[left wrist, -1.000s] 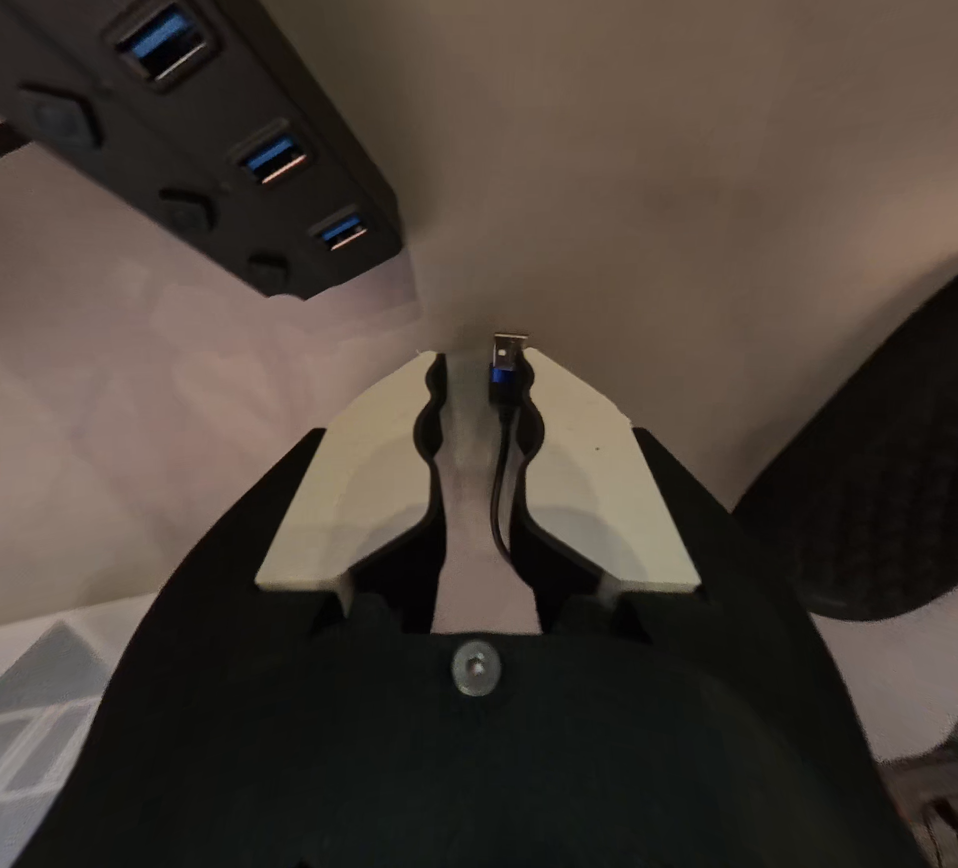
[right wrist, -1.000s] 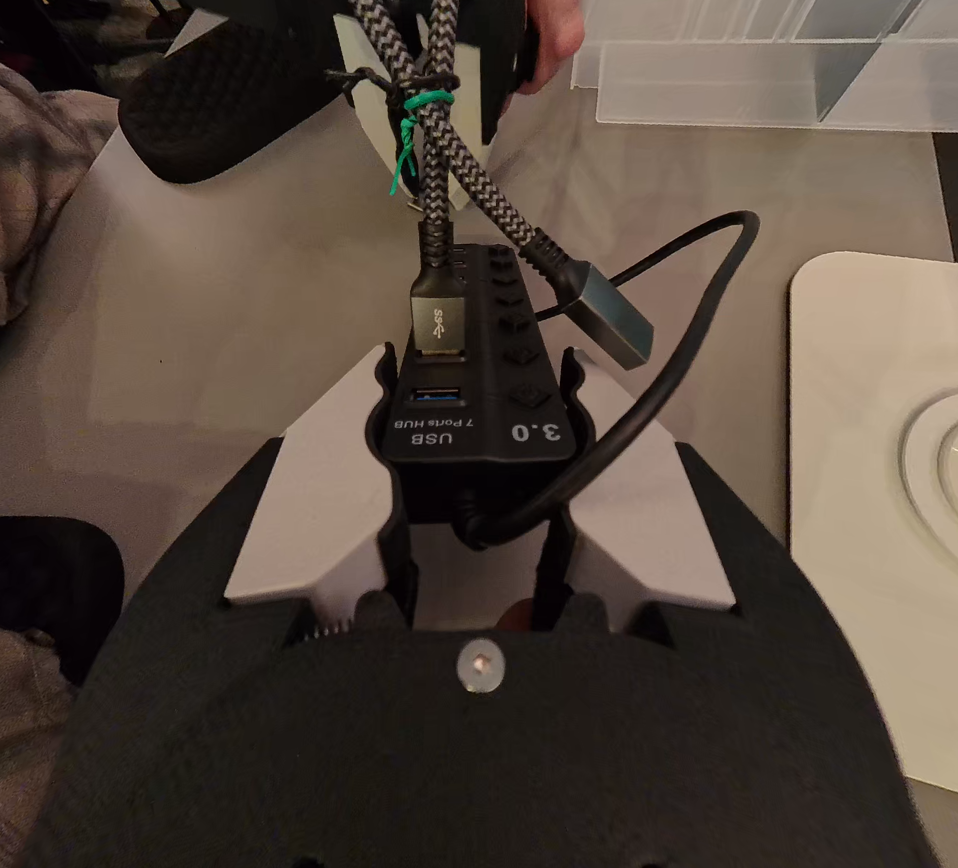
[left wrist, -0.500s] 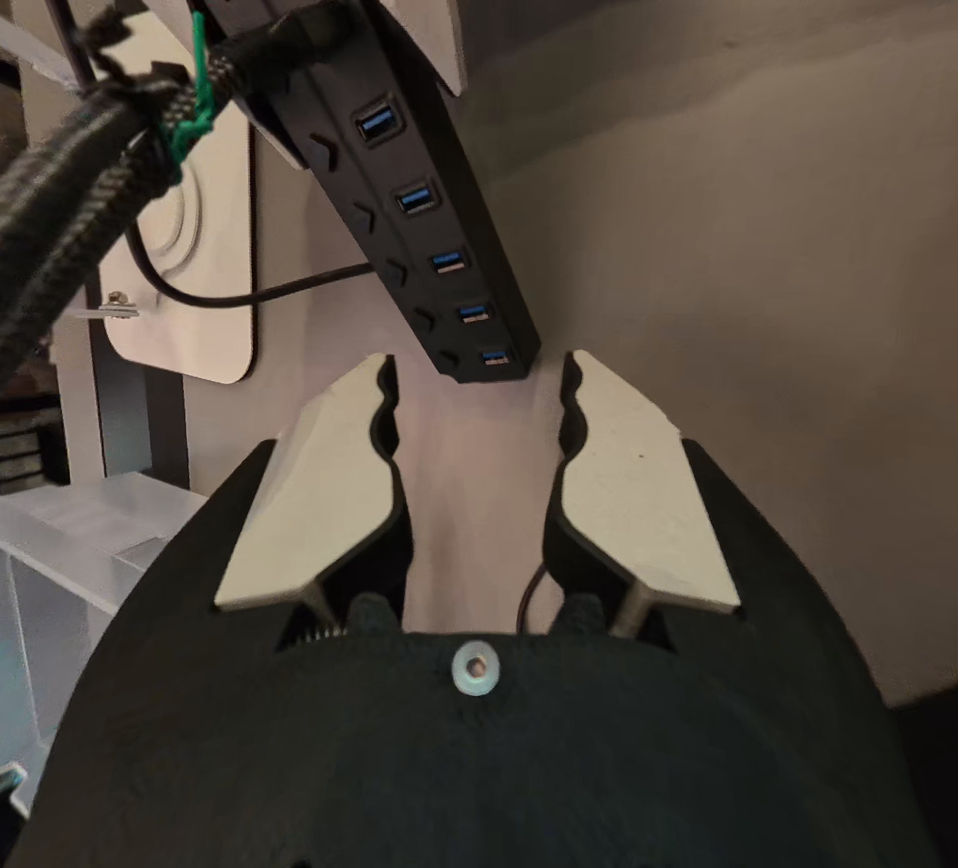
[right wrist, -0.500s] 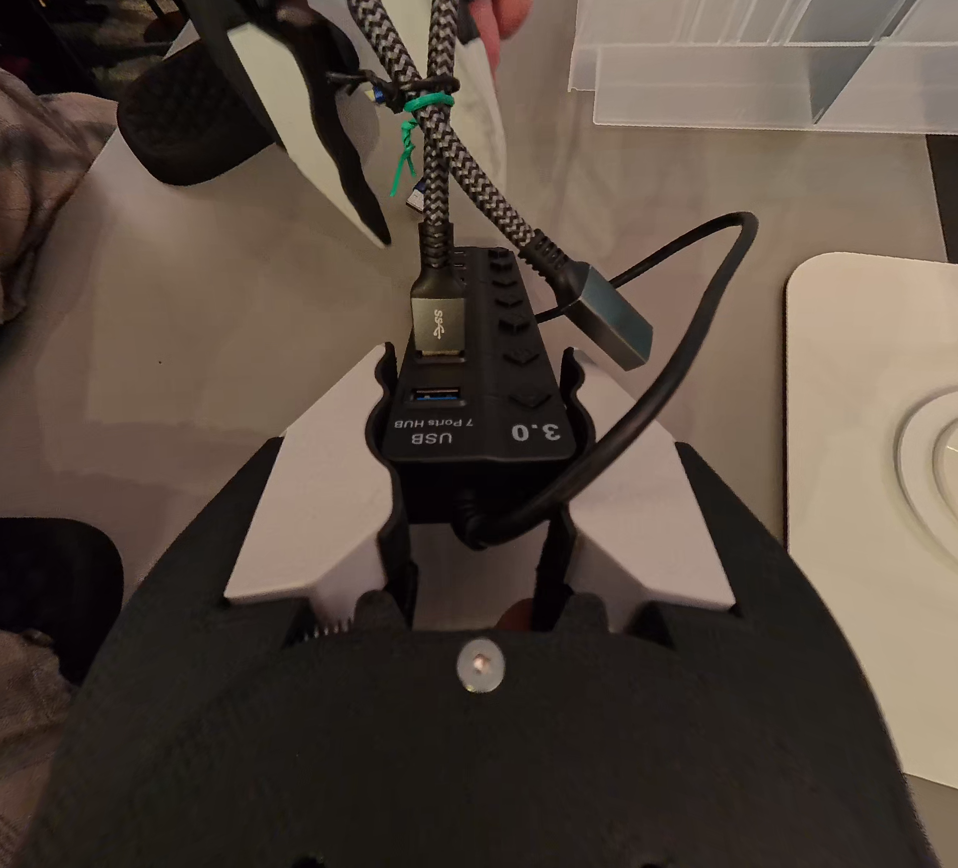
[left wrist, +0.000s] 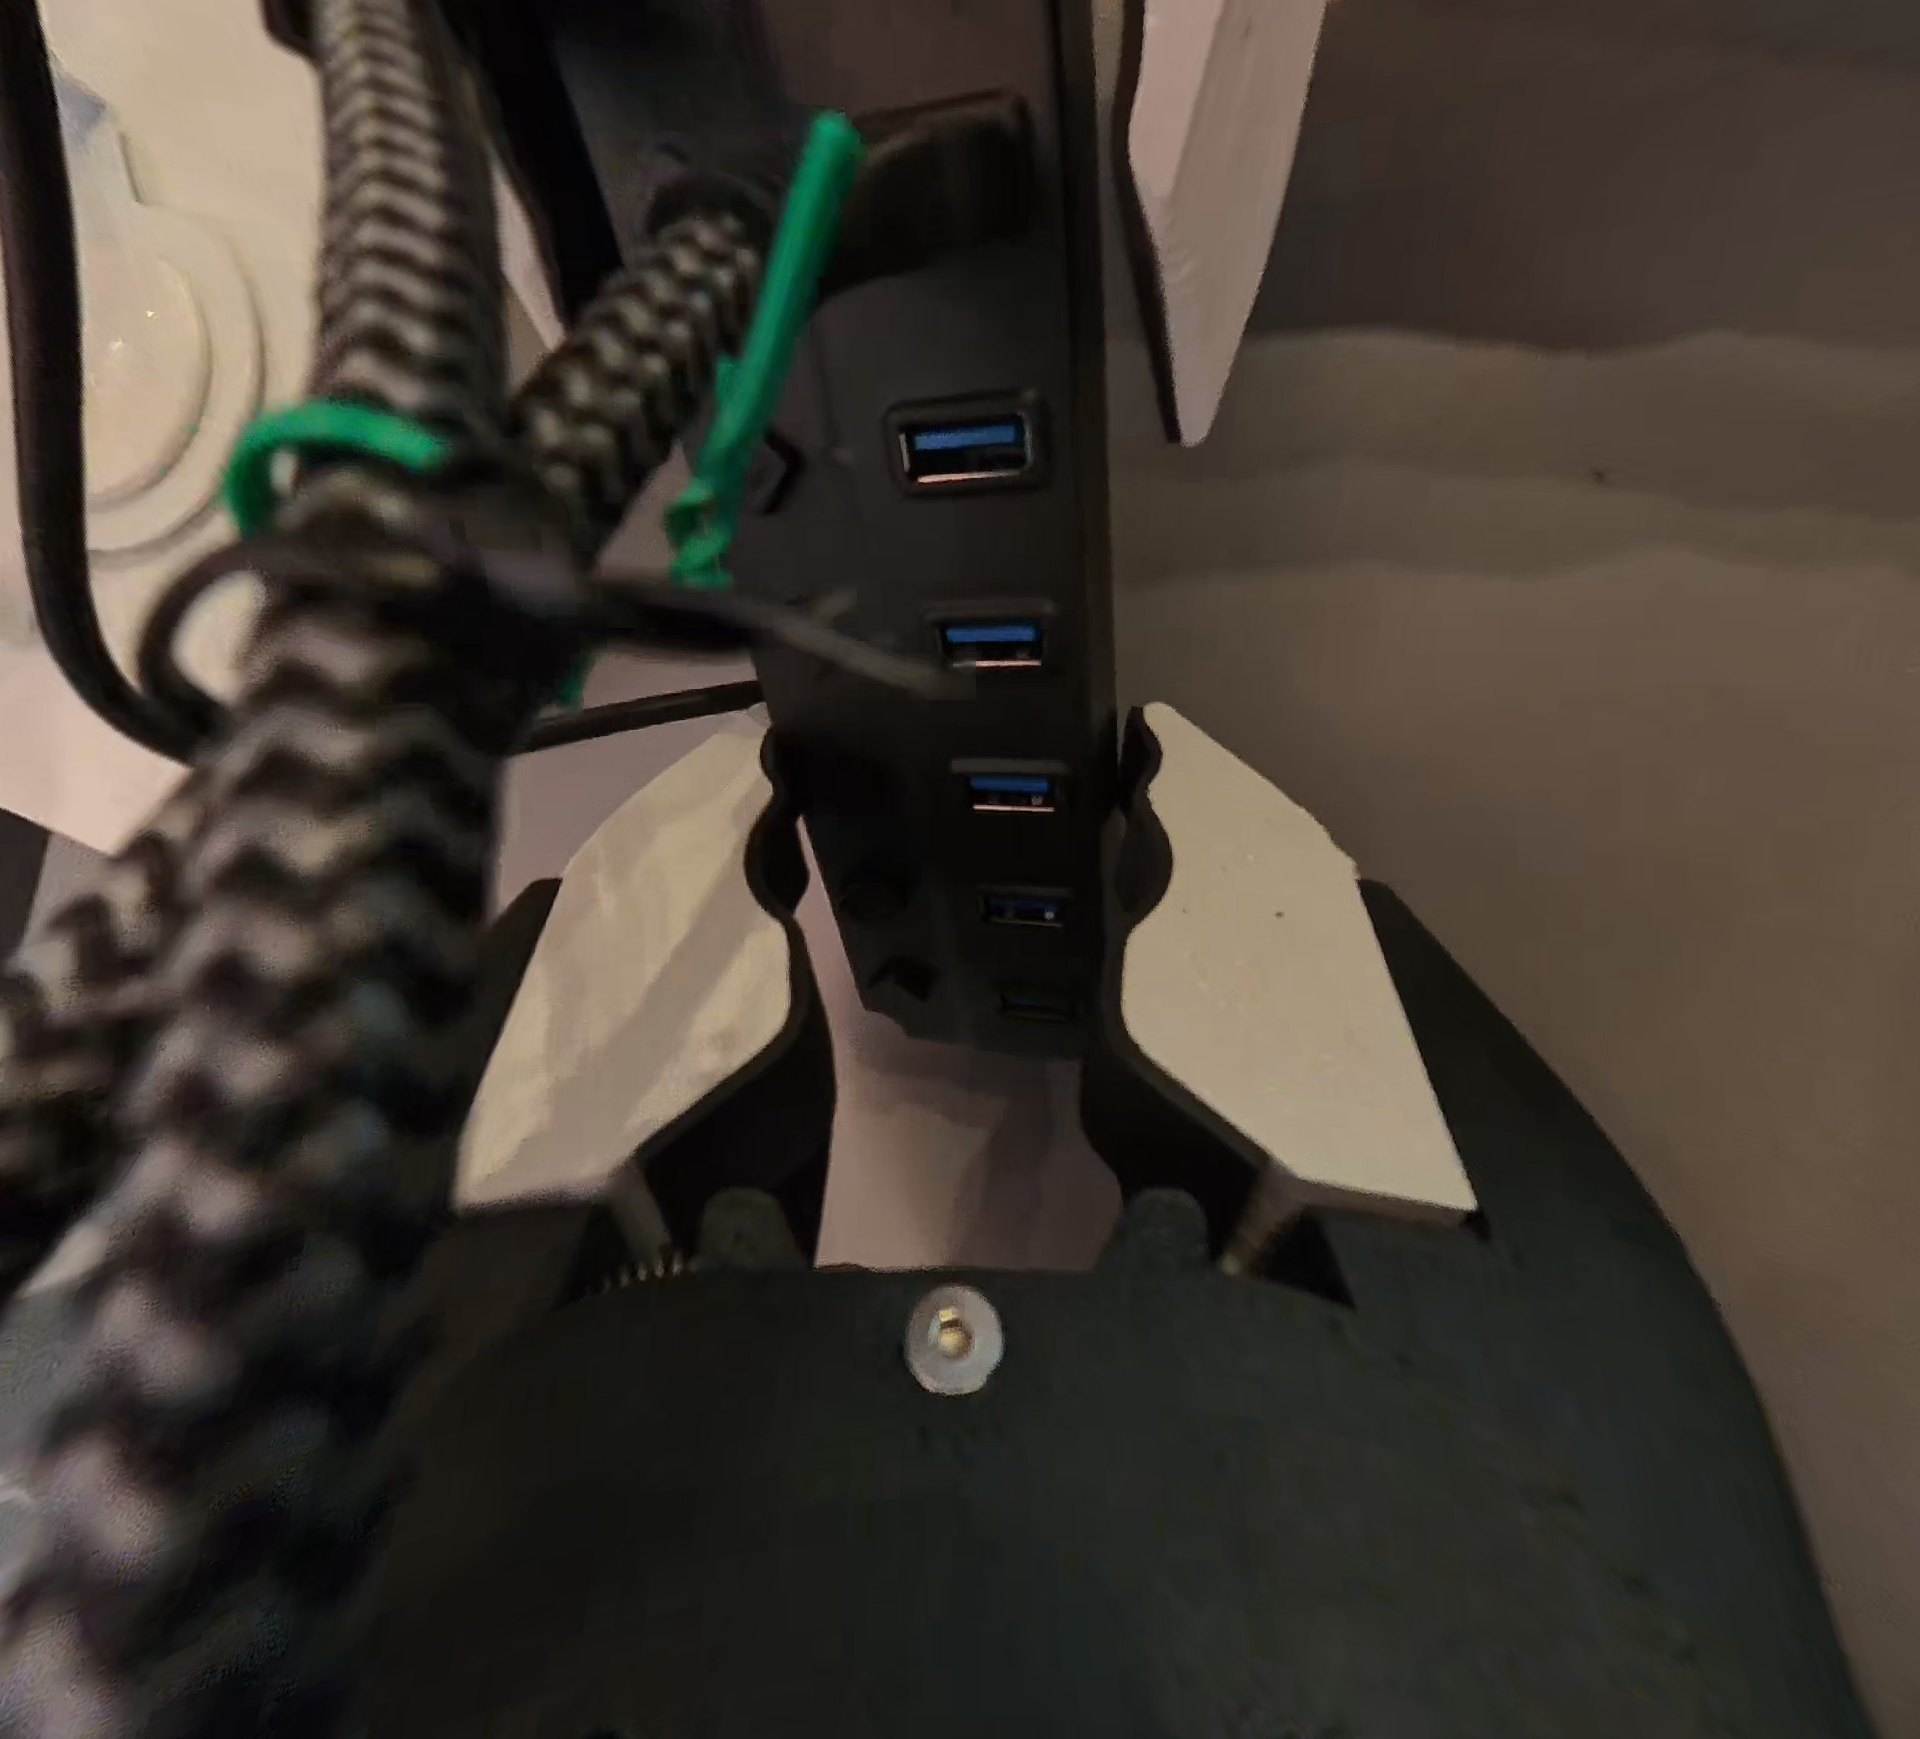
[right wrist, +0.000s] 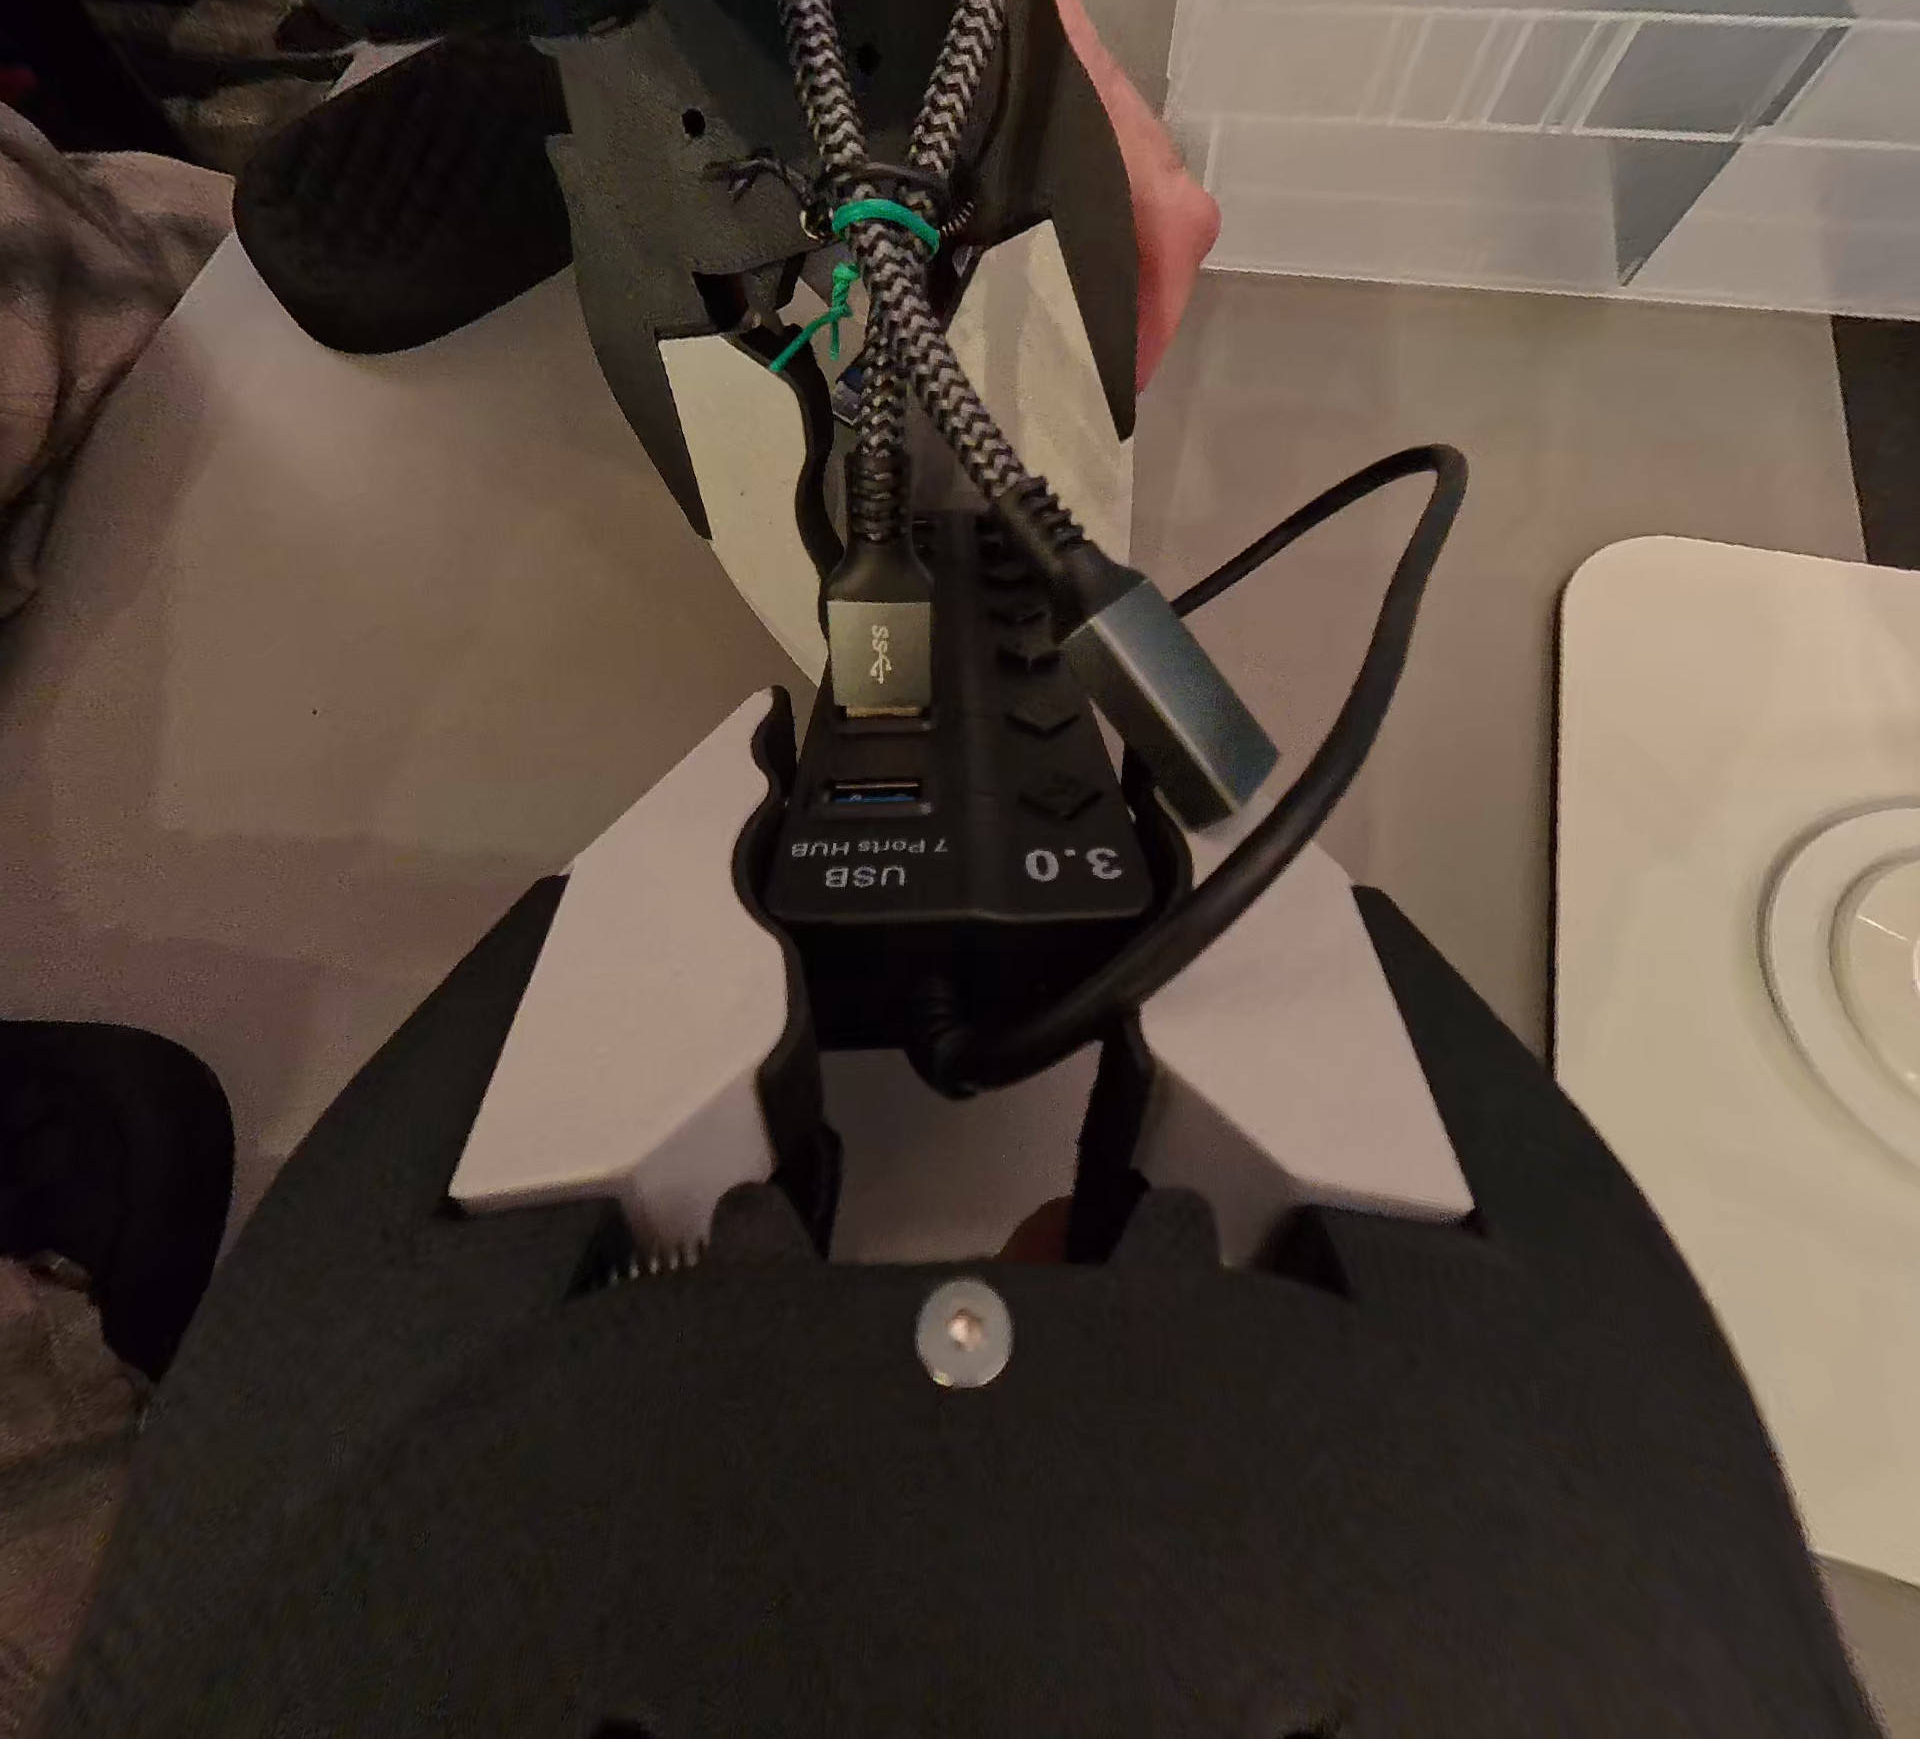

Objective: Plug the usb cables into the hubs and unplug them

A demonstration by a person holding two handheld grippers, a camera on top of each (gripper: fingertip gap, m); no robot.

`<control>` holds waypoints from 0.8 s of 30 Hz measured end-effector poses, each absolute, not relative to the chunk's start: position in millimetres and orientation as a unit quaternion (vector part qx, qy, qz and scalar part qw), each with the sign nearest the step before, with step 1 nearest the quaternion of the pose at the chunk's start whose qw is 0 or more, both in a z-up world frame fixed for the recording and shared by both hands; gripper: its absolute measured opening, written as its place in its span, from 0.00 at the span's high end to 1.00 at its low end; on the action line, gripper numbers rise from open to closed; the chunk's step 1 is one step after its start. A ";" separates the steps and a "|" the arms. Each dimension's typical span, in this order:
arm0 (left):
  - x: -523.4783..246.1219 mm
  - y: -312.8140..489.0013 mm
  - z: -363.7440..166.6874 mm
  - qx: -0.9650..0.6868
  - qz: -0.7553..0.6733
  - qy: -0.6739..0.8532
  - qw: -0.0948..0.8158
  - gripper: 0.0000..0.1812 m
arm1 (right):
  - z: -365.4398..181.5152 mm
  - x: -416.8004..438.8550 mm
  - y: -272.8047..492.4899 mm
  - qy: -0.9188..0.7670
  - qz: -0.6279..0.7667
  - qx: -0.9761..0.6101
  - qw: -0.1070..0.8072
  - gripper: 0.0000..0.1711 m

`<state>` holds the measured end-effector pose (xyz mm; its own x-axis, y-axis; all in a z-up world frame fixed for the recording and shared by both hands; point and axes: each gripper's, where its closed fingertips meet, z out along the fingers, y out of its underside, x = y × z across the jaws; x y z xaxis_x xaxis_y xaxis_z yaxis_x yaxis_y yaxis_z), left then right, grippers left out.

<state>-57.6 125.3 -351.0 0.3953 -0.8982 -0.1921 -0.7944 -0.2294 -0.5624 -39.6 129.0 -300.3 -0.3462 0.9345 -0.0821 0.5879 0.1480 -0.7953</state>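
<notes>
The counter [right wrist: 312, 702] is pale grey and matt; a clear plastic organiser [right wrist: 1558, 79] stands at its far right edge, a white pad with a round raised disc [right wrist: 1745, 858] lies on the right, and a black mesh armrest [right wrist: 405, 235] and some grey plaid cloth [right wrist: 62, 318] sit at the left; the light is dim and warm.

The right tongs [right wrist: 961, 816] are clenched on the near end of the black usb hub [right wrist: 966, 868], their white fingers [right wrist: 644, 962] pressing both long sides; the hub's own thin black cord [right wrist: 1382, 650] leaves that end and loops out to the right.

A braided cable's grey plug [right wrist: 878, 650] sits in the second port from the near end; a second grey plug [right wrist: 1174, 702] on the same braided pair [right wrist: 904, 318] hangs free just right of the hub; a green twist tie [right wrist: 883, 219] binds the two strands.

The left tongs [left wrist: 951, 816] are spread about as wide as the hub and straddle its far end; the right finger [left wrist: 1226, 962] lies against the hub's edge, while at the left finger [left wrist: 644, 962] I cannot tell if there is contact, so a firm grasp cannot be confirmed; blue ports [left wrist: 966, 448] run along the hub's face; a hand [right wrist: 1143, 214] shows behind these tongs in the right wrist view.
</notes>
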 end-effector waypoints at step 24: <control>-89.1 143.7 -360.8 -0.729 0.115 0.659 0.145 0.68 | -307.6 19.7 166.0 -0.680 0.304 -0.632 0.215 0.70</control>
<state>-89.1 143.7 -360.8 0.1045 -0.9277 -0.3583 -0.9942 -0.0887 -0.0601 19.7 166.0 -307.6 -0.1098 0.9897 -0.0920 0.7282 0.0171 -0.6851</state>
